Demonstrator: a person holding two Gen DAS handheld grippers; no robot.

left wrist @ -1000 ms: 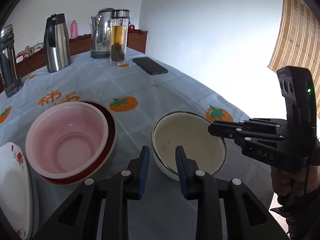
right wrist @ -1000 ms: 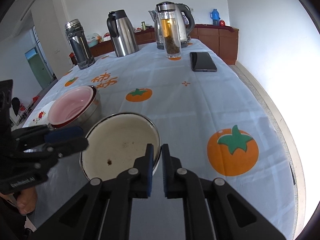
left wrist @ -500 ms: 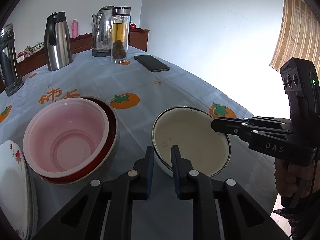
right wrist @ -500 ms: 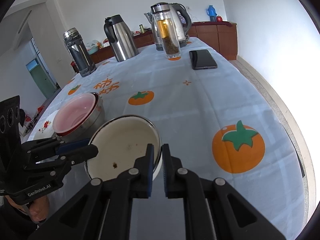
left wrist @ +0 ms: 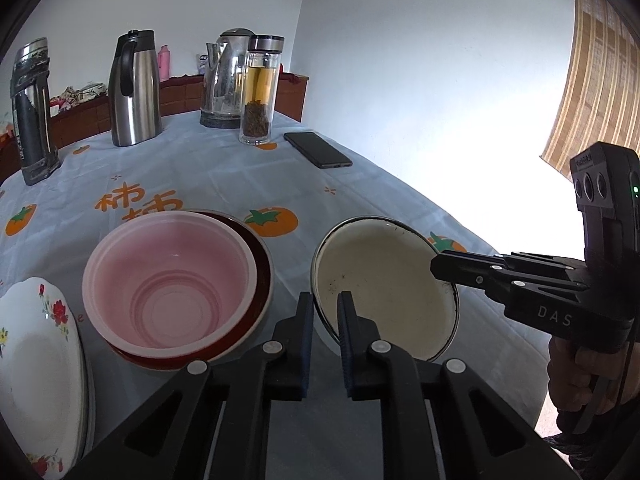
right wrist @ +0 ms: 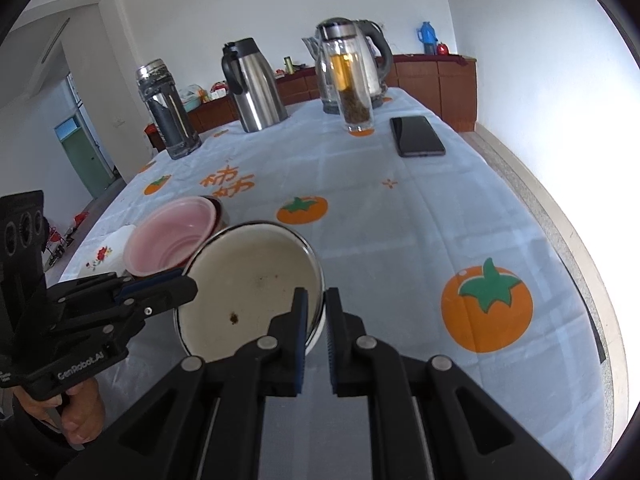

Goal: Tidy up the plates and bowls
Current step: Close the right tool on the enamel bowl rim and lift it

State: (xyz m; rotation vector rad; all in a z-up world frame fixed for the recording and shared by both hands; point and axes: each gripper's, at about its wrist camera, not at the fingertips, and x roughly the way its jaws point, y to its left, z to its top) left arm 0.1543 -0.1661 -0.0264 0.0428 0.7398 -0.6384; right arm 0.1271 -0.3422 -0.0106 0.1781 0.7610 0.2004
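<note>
Nearest each camera, both grippers clamp the rim of the same cream enamel bowl (left wrist: pixel 384 288): the left gripper (left wrist: pixel 325 320) pinches its near-left edge, one pad inside and one outside the wall, and the right gripper (right wrist: pixel 316 320) pinches the opposite, right-hand edge the same way. Neither has any spare opening; the jaws are closed down on the thin rim. The bowl sits between the two hands, tilted a little, apparently lifted slightly off the tablecloth (right wrist: pixel 400 220), though that is hard to judge. Just to its left stands the pink bowl (left wrist: pixel 168 280), nested in a dark red bowl (left wrist: pixel 262 264), and further left a flowered white plate (left wrist: pixel 36 360). So the stack lies on the left hand's side, and the coming move looks like a sideways carry that way. Well beyond stand a phone (right wrist: pixel 416 136), a glass tea bottle (left wrist: pixel 260 92), a kettle (left wrist: pixel 224 76) and two steel flasks.
</note>
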